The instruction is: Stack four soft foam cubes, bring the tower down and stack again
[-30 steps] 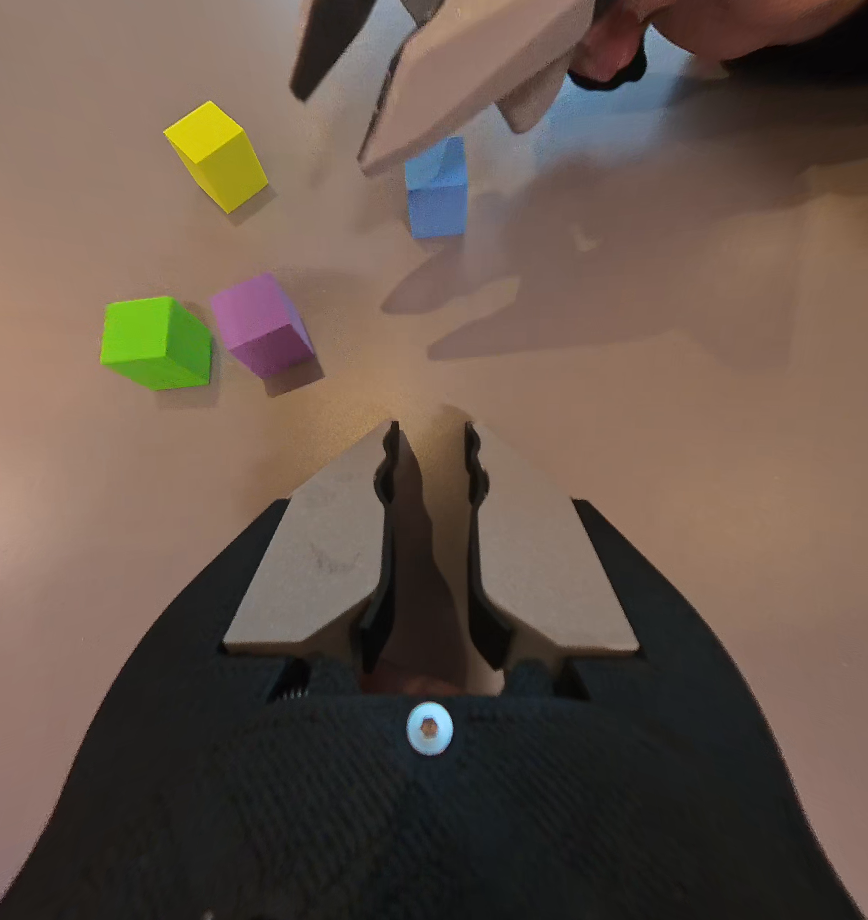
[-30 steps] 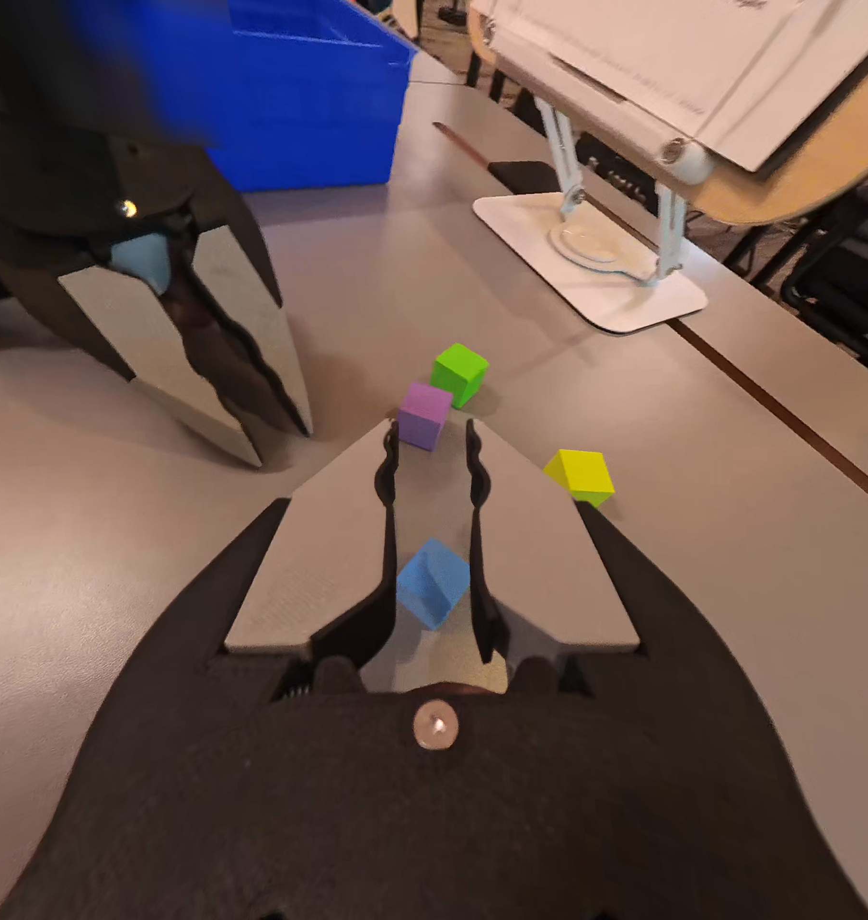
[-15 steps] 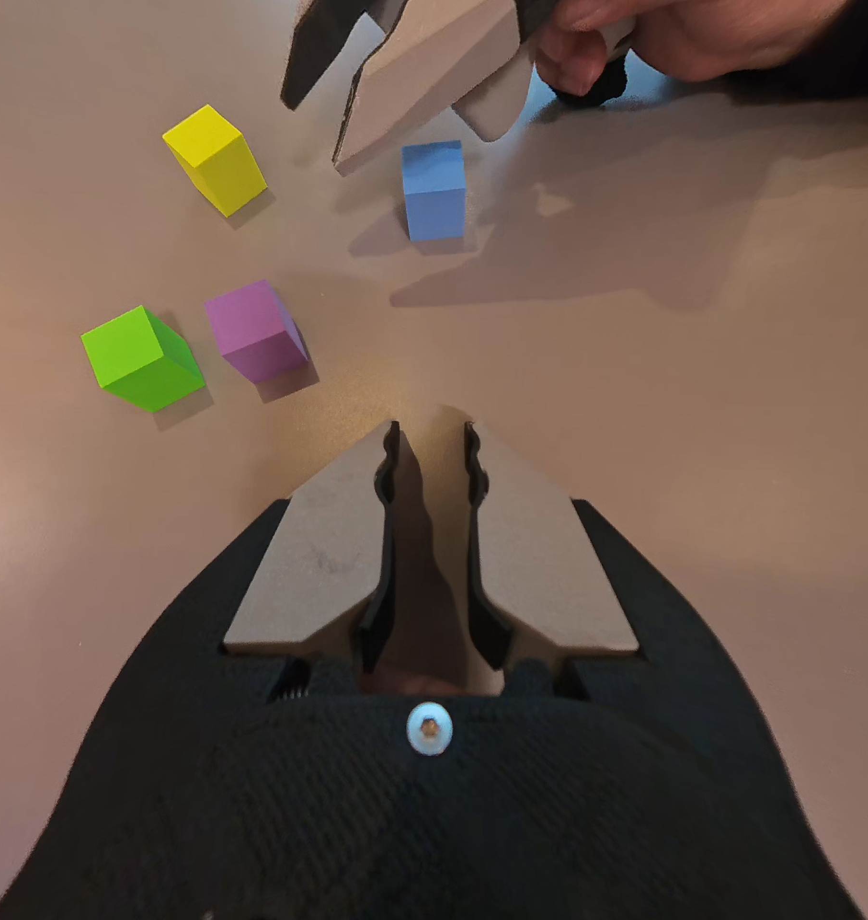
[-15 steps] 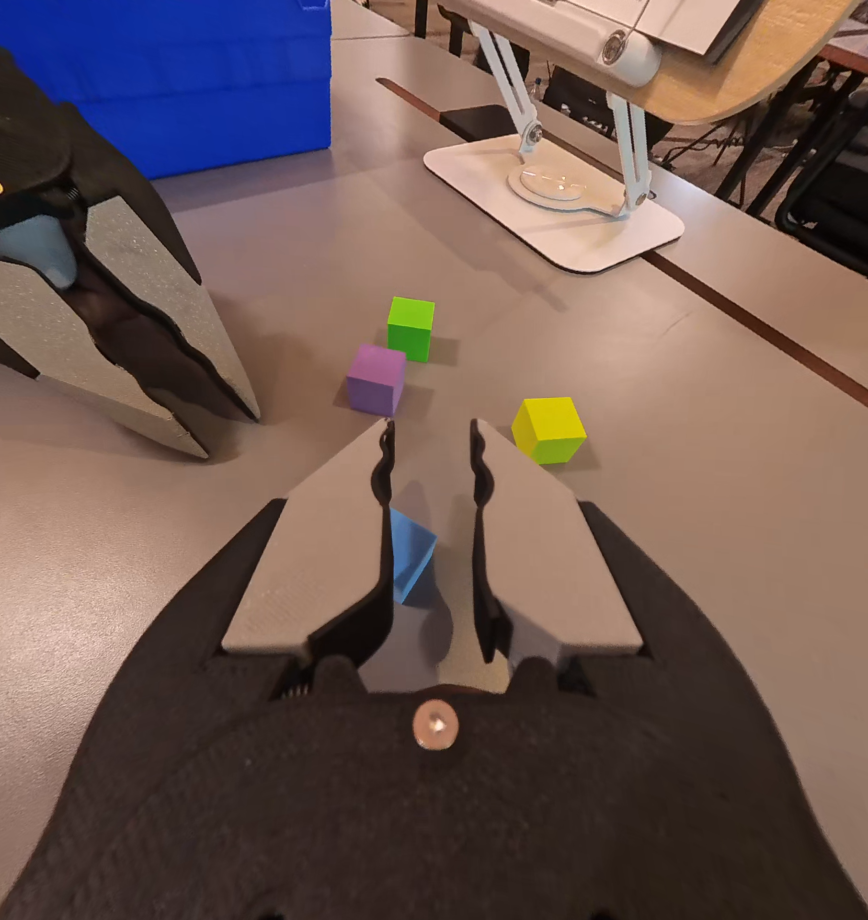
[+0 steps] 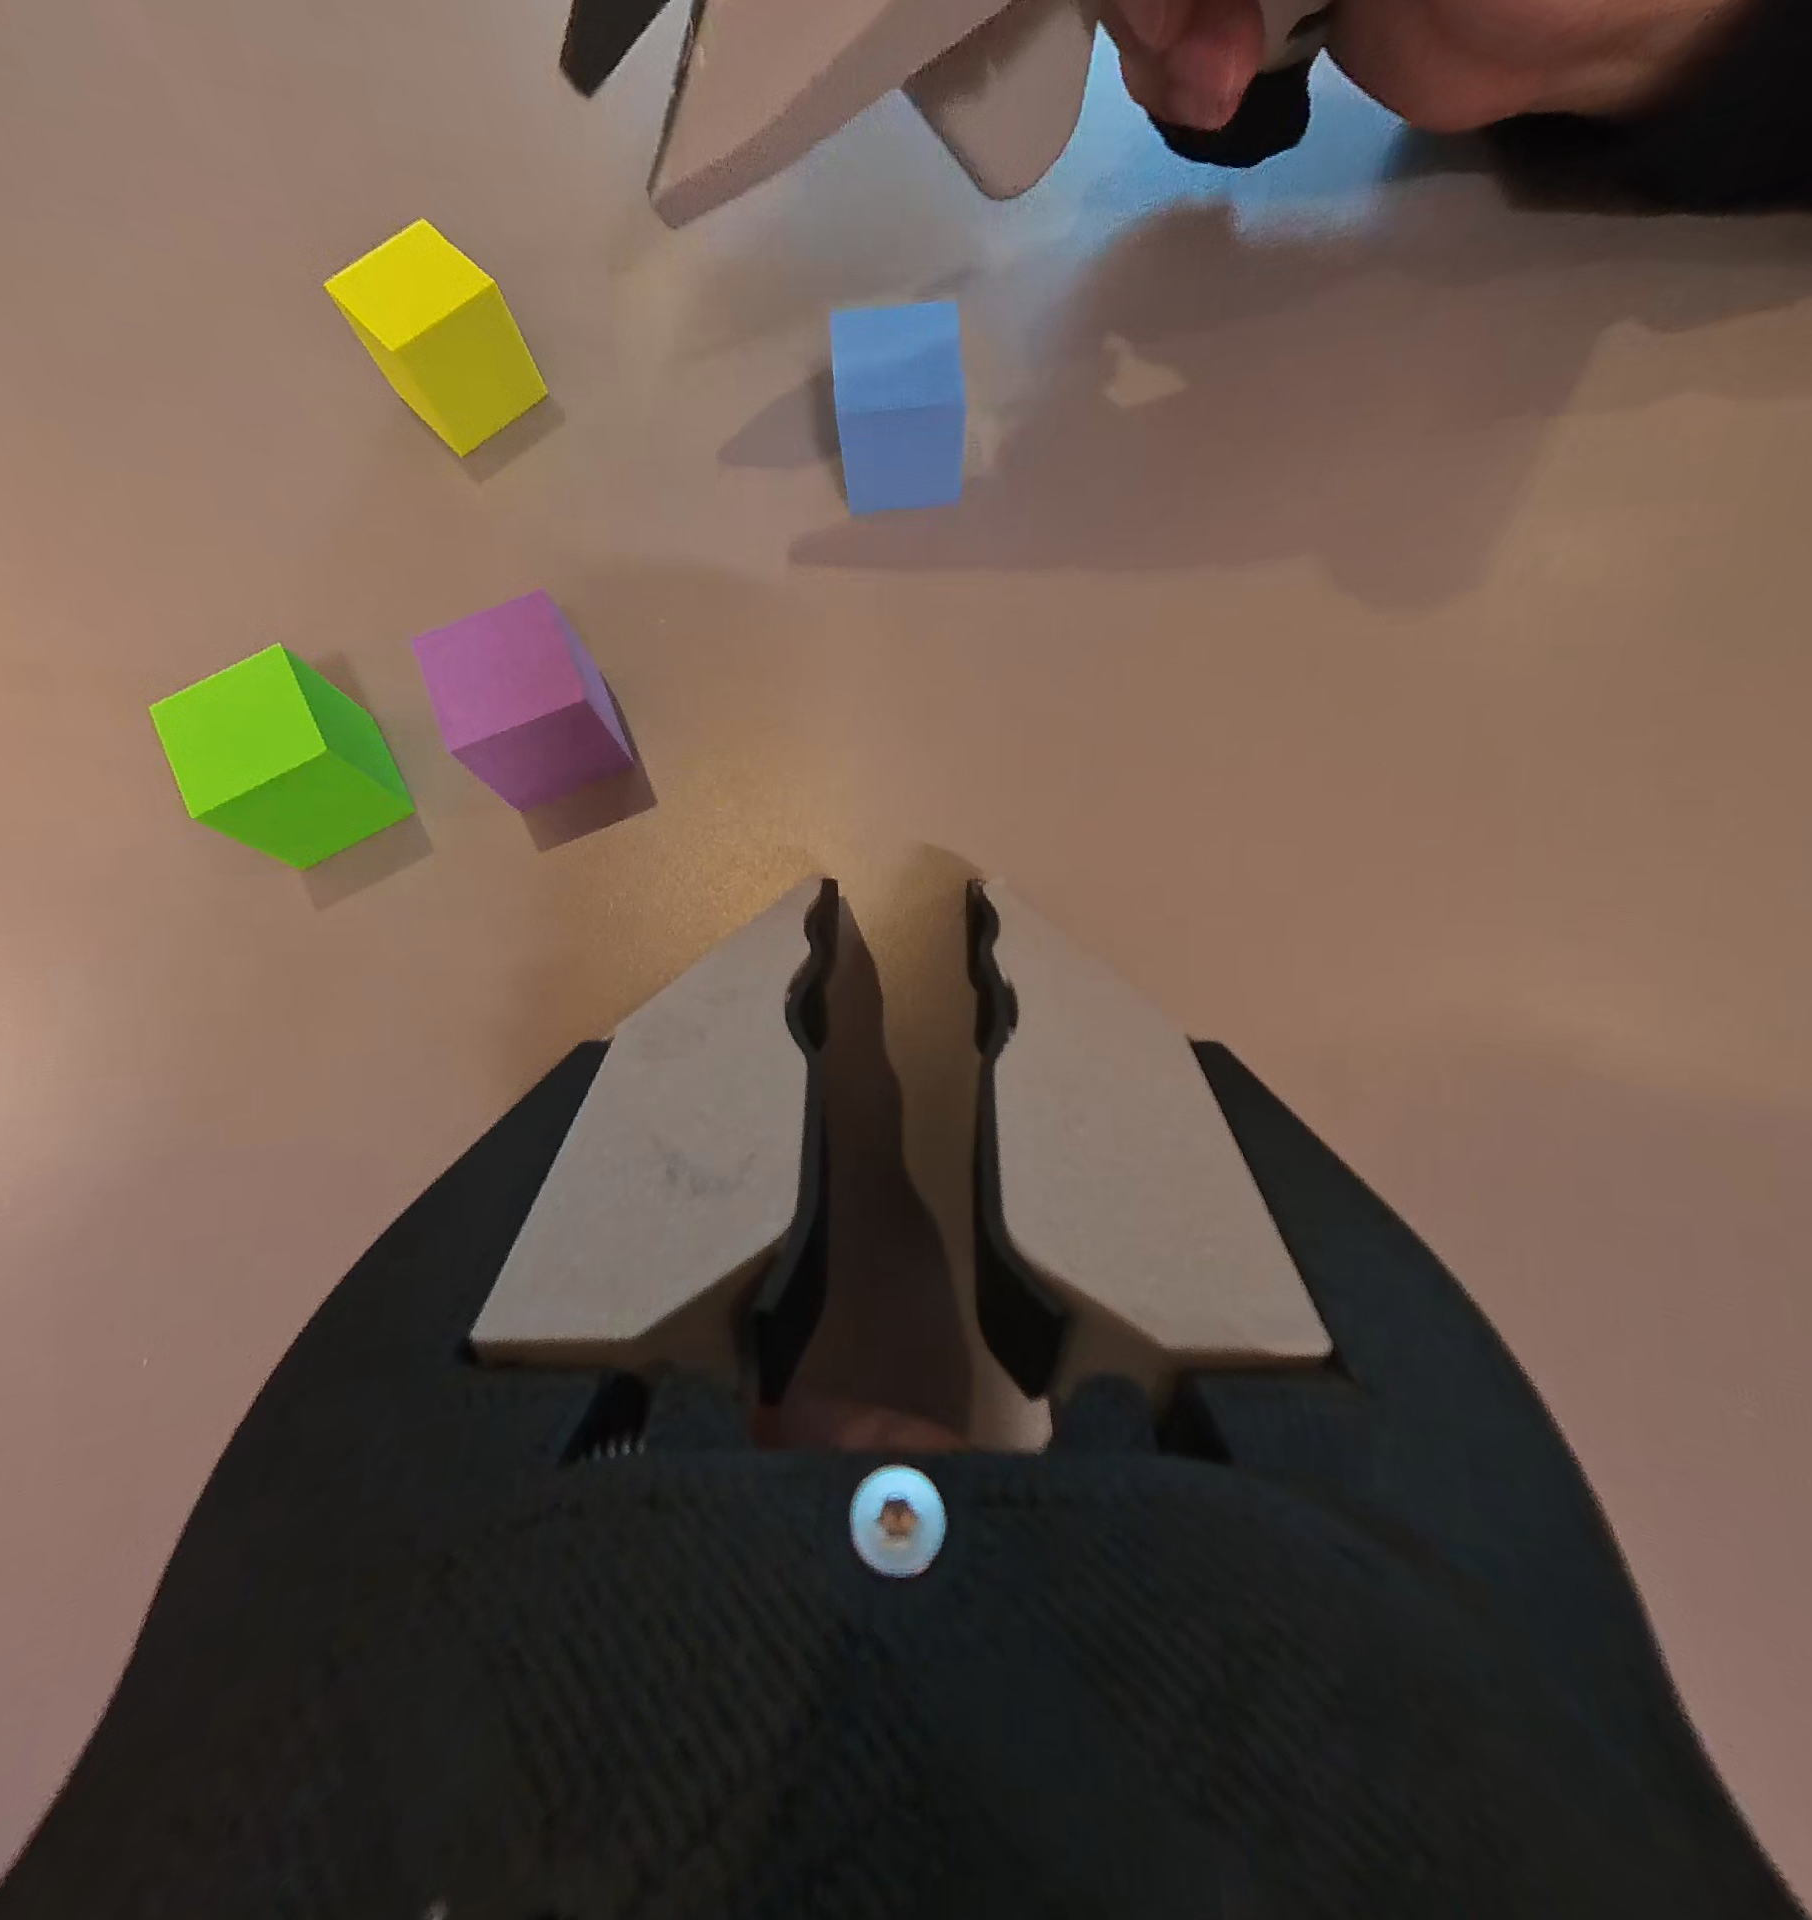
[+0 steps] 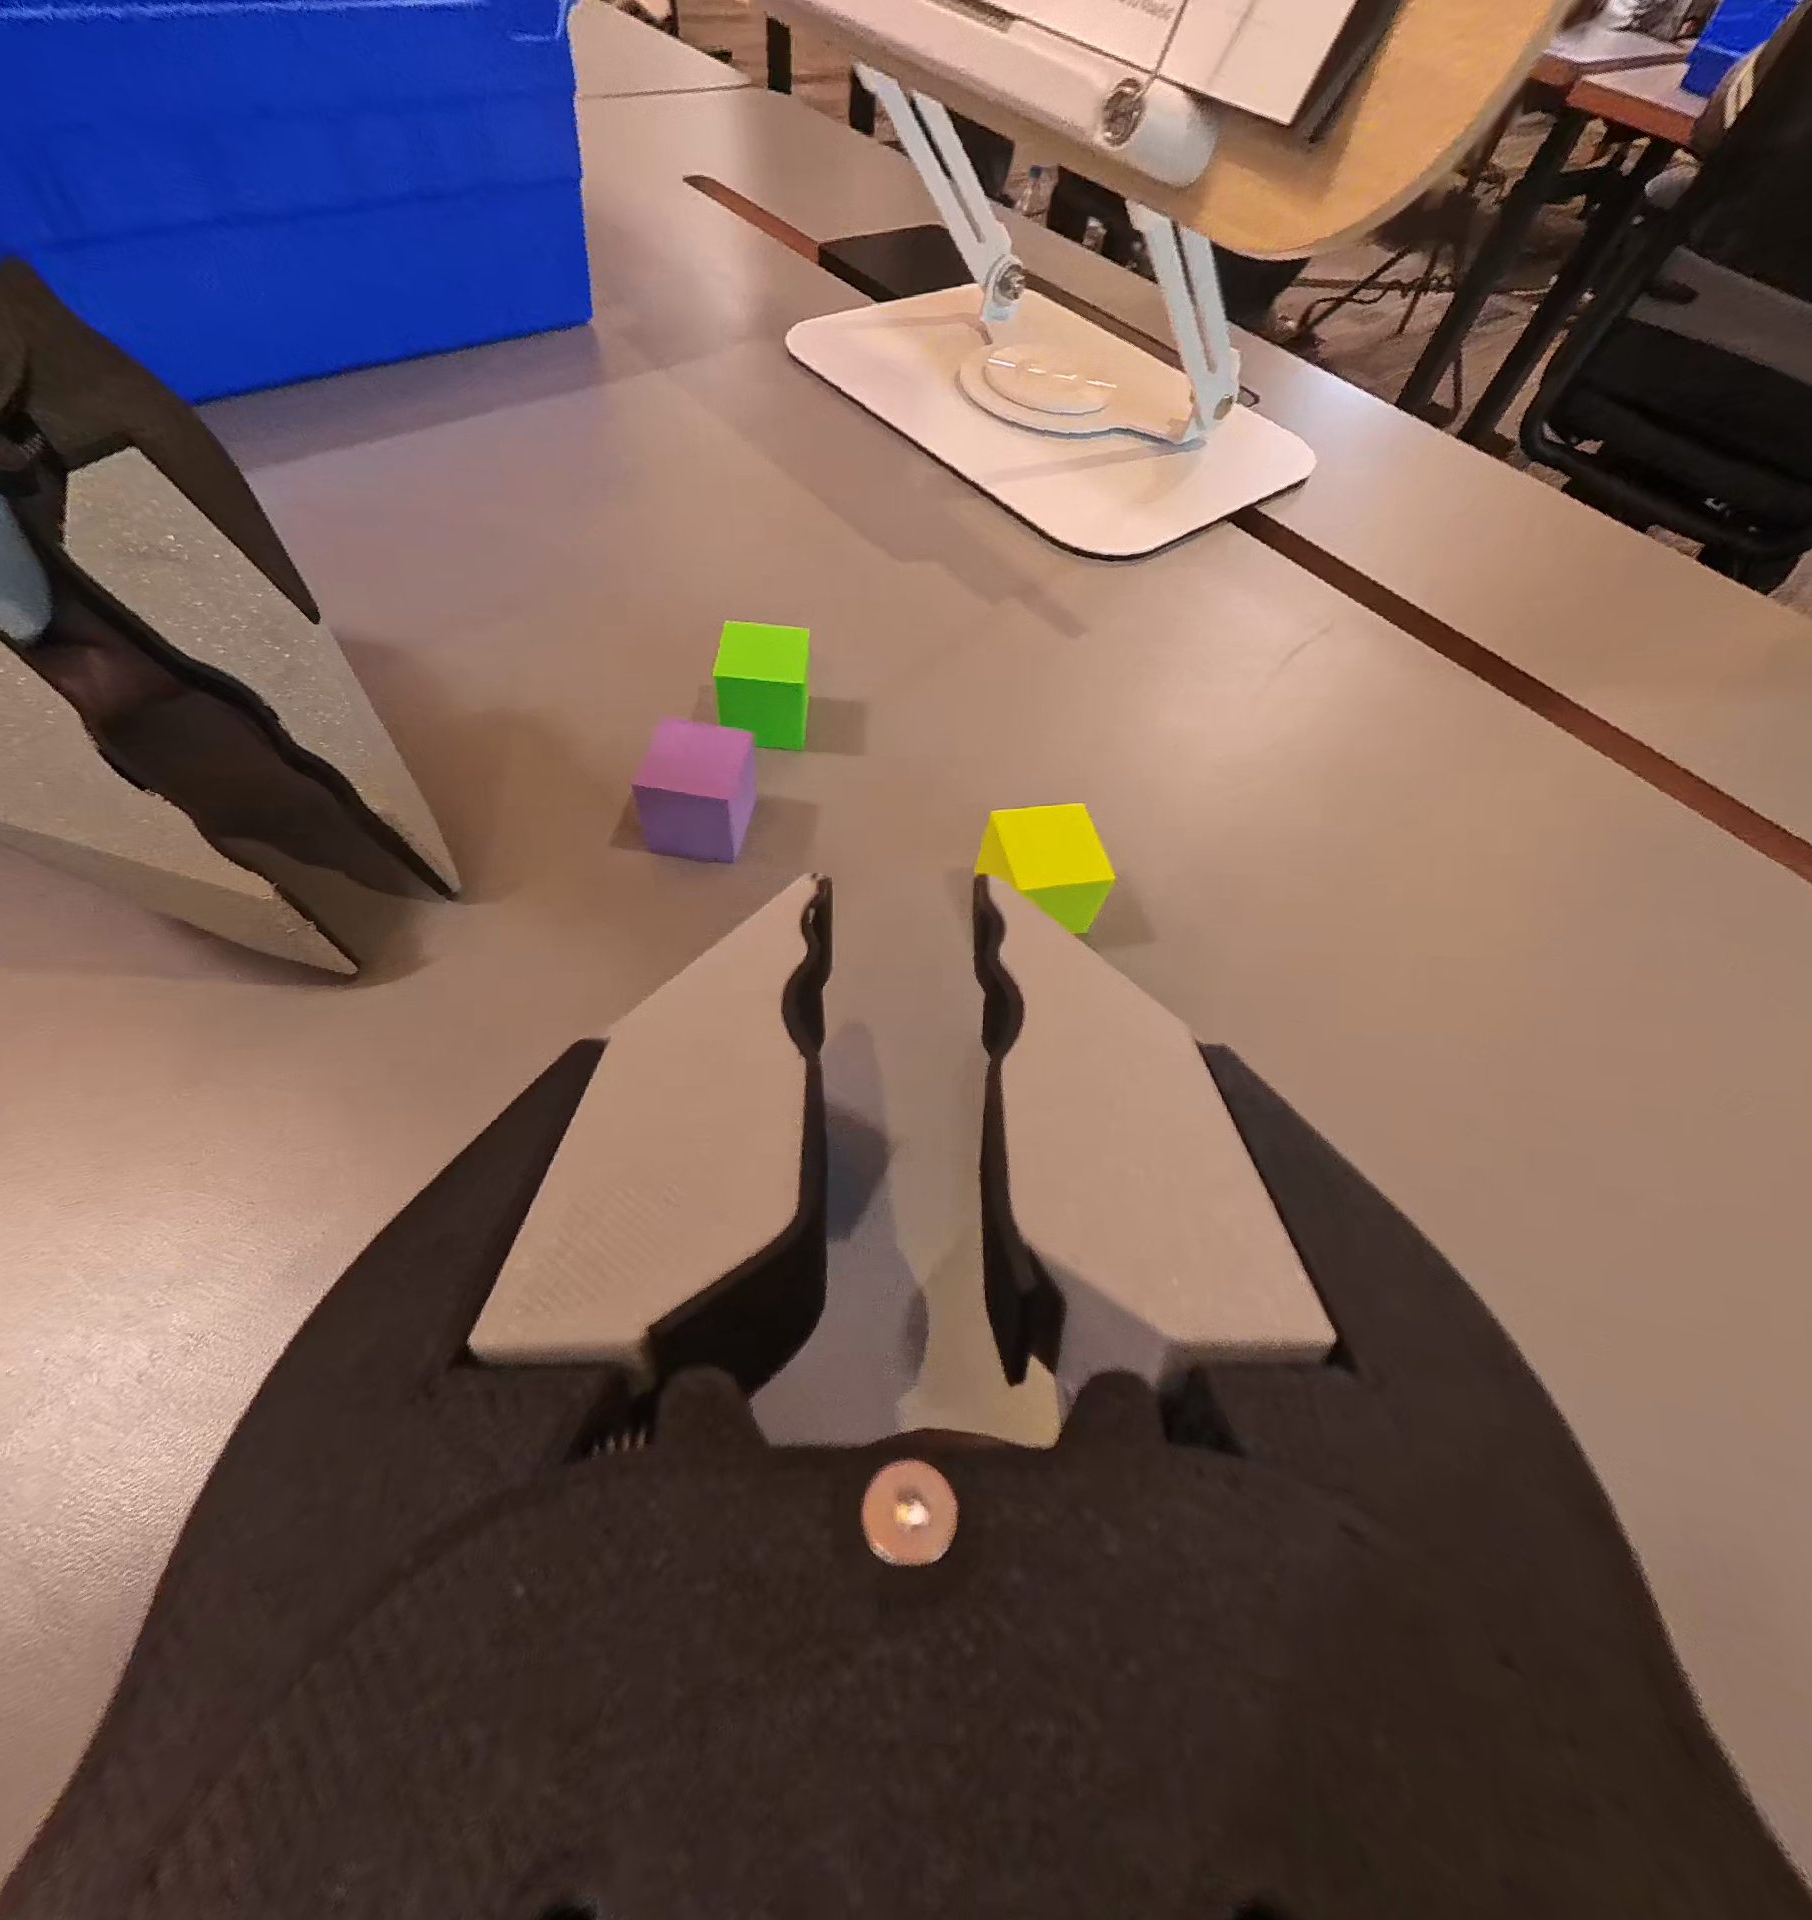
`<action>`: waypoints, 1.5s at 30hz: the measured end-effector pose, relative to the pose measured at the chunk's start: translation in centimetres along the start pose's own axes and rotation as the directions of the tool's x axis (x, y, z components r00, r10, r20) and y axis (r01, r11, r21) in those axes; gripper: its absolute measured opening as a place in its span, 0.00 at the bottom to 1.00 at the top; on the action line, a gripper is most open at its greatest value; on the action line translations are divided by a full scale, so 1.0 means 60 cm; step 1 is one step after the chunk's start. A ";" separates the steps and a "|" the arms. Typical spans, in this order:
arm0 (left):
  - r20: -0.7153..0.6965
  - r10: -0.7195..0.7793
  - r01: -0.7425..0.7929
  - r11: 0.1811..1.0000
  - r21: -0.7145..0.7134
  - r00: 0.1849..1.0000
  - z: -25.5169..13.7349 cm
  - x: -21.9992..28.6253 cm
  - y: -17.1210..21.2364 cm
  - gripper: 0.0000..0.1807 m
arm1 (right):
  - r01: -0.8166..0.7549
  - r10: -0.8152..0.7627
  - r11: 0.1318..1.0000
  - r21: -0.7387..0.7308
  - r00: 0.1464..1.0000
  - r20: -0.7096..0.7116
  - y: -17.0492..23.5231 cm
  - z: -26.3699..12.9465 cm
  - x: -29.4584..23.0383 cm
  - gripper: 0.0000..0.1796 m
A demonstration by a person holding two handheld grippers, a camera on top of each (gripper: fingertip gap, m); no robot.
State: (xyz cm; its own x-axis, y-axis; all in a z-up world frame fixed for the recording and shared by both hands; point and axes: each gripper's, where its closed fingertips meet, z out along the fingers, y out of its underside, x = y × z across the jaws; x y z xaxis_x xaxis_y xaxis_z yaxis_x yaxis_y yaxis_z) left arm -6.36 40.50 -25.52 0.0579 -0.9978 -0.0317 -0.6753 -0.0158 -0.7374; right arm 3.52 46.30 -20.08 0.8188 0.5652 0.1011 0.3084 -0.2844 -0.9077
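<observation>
Four foam cubes lie apart on the table. In the left wrist view they are yellow (image 5: 434, 332), blue (image 5: 897, 405), purple (image 5: 523, 701) and green (image 5: 273, 753). My left gripper (image 5: 900, 894) is open and empty, short of the cubes. The right gripper's fingers (image 5: 829, 83) hang above and behind the blue cube, clear of it. In the right wrist view my right gripper (image 6: 902, 894) is open and empty, with purple (image 6: 694, 790), green (image 6: 763, 684) and yellow (image 6: 1047, 862) cubes ahead. The blue cube is hidden there. The left gripper's fingers (image 6: 206, 582) show at the left.
A blue bin (image 6: 258, 187) stands at the far left of the table. A white stand base (image 6: 1047, 416) holding a tilted board sits at the far right. A dark seam (image 6: 1504, 675) crosses the table. A hand (image 5: 1401, 62) holds the right gripper. One gripper's finger ends stand about 12 cm off the other's.
My right gripper has risen and drawn back from the blue cube, which now stands free and has dropped out of the right wrist view. The left gripper has hardly moved.
</observation>
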 end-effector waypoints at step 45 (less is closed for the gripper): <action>0.170 0.028 -0.032 0.999 0.023 0.985 0.099 0.009 -0.104 0.35 | -0.099 0.104 0.987 0.131 0.994 -0.038 -0.044 -0.042 0.042 0.11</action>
State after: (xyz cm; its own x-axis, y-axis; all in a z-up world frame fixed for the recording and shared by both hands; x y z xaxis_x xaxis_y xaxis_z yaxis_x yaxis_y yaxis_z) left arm 2.27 40.44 -24.93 0.1634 -0.9724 -0.1666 -0.6597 0.0179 -0.7513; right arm 5.99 46.53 -16.41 0.8643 0.5025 0.0211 0.1602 -0.2353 -0.9586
